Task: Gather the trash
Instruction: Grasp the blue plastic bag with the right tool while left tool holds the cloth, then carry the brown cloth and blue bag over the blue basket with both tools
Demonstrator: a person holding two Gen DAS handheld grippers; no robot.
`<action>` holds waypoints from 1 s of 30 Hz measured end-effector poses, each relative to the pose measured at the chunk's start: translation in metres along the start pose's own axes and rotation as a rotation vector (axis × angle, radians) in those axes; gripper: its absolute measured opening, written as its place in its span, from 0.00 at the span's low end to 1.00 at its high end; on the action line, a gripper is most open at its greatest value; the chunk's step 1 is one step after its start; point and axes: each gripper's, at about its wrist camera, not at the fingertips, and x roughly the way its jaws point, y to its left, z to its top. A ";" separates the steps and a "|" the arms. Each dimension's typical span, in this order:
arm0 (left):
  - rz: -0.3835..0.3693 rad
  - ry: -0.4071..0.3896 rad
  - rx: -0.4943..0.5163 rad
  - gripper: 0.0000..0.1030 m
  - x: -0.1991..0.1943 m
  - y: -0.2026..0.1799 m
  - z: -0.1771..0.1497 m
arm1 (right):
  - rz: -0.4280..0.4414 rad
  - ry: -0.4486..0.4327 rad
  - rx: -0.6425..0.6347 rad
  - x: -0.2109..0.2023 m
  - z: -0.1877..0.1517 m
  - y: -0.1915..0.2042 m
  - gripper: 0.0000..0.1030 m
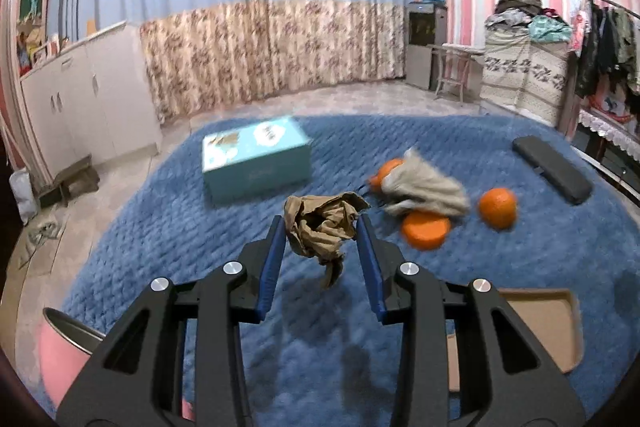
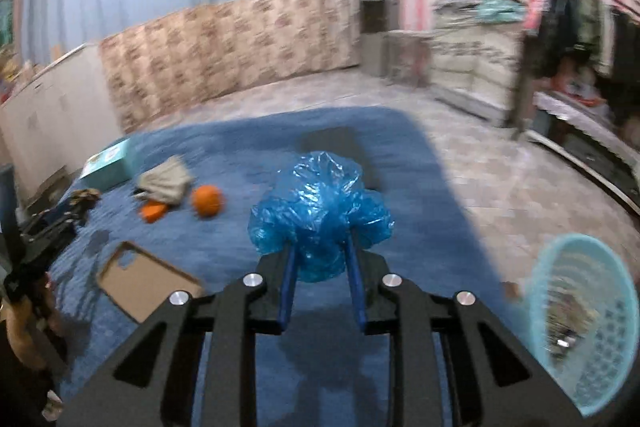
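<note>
Brown paper wad (image 1: 320, 227) pinched by left gripper (image 1: 321, 227); blue bag (image 2: 320, 215) by right gripper (image 2: 320, 251)

Blue blanket (image 1: 200, 267); teal box (image 1: 256, 163) at eleven o'clock; orange fruit (image 1: 497, 207) at two; brown crumpled paper (image 1: 320, 223); translucent blue bag (image 2: 320, 211); turquoise basket (image 2: 588, 323).

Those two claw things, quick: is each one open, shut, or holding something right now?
Left gripper: closed on a crumpled brown paper wad, lifted off the blue rug.
Right gripper: closed on a crumpled blue plastic bag.
</note>
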 end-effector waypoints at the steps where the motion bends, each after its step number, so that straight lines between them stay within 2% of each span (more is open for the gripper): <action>1: -0.020 -0.006 -0.006 0.34 -0.005 -0.005 0.003 | -0.038 -0.018 0.023 -0.012 -0.002 -0.017 0.23; 7: -0.171 -0.060 0.038 0.34 -0.040 -0.065 0.024 | -0.222 -0.079 0.112 -0.059 -0.017 -0.091 0.23; 14: -0.322 -0.072 0.088 0.34 -0.061 -0.140 0.033 | -0.318 -0.111 0.256 -0.081 -0.036 -0.164 0.23; 22: -0.444 -0.068 0.153 0.34 -0.080 -0.225 0.025 | -0.410 -0.131 0.311 -0.091 -0.049 -0.210 0.23; 30: -0.543 -0.088 0.223 0.34 -0.099 -0.302 0.009 | -0.447 -0.095 0.367 -0.084 -0.060 -0.241 0.23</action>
